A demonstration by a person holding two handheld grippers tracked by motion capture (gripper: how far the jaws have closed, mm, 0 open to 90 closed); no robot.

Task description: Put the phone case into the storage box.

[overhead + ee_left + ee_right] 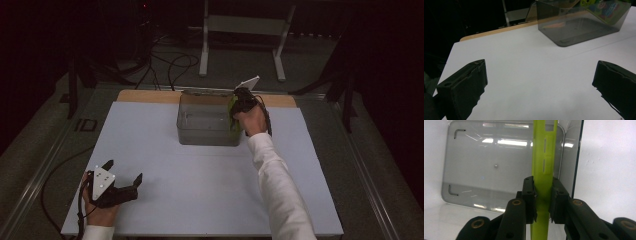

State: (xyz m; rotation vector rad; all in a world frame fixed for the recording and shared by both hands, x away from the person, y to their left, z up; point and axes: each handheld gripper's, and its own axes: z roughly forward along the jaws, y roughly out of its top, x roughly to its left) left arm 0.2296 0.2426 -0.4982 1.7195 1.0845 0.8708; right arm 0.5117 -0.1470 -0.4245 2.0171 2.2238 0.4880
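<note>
The right gripper (543, 195) clamps a flat lime-green plastic package (544, 170) edge-on, upright over the right end of the clear grey plastic bin (207, 131). Lower it straight, clear of the bin wall, before releasing. The left gripper (124, 176) rests open on the white tabletop (200, 190).

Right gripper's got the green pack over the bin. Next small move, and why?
Probably lower it a little further, then open. The right gripper is shut on the edge of the green pack, held edge-on over the clear bin by its right wall, and whether it touches the bin floor I can't tell. The left gripper rests open on the table, well apart.
</note>
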